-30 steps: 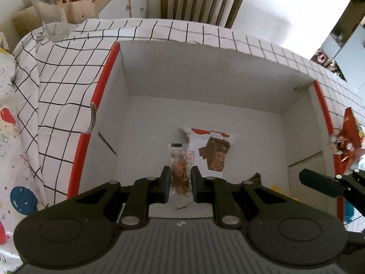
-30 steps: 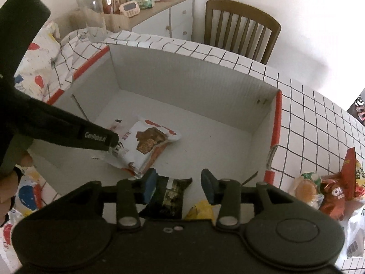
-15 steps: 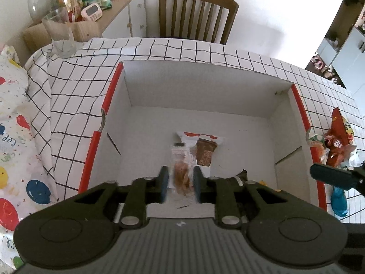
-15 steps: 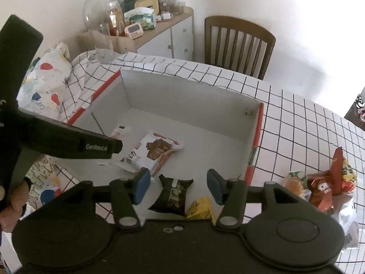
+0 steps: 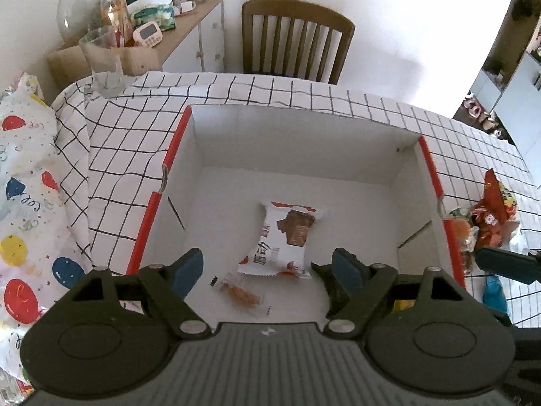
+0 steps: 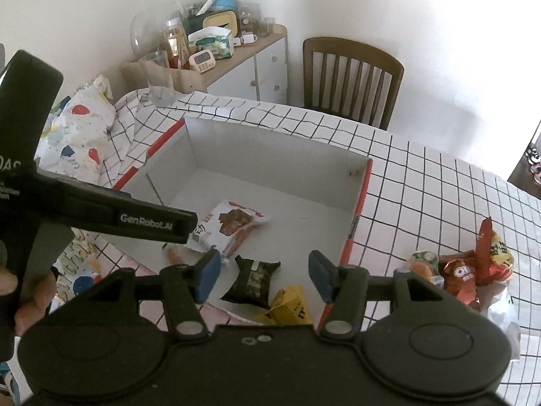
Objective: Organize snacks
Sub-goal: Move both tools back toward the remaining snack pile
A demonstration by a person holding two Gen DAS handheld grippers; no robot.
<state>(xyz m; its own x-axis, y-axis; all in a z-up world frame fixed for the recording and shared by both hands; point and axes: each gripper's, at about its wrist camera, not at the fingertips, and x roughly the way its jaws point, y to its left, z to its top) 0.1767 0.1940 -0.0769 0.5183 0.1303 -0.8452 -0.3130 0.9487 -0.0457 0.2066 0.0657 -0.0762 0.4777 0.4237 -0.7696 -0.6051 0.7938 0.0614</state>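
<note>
A white box with red rims [image 5: 399, 189] [image 6: 324, 176] sits on the checked table. Inside lie a white biscuit packet [image 5: 284, 237] [image 6: 230, 225], a small clear-wrapped orange snack [image 5: 238, 292], a dark packet [image 6: 253, 280] and a yellow packet [image 6: 290, 309]. My left gripper [image 5: 267, 270] is open and empty above the box's near side, over the orange snack. My right gripper [image 6: 262, 275] is open and empty above the dark packet. A pile of loose snacks [image 5: 487, 216] [image 6: 466, 270] lies on the table right of the box.
A glass [image 5: 101, 64] stands at the table's far left corner. A wooden chair [image 5: 297, 40] stands behind the table, a cluttered sideboard [image 6: 216, 54] beside it. A balloon-print cushion [image 5: 23, 203] lies to the left.
My left gripper opened and let go of the orange snack, which now lies on the box floor. Both grippers rose and pulled back from the box; the right one opened wider.
</note>
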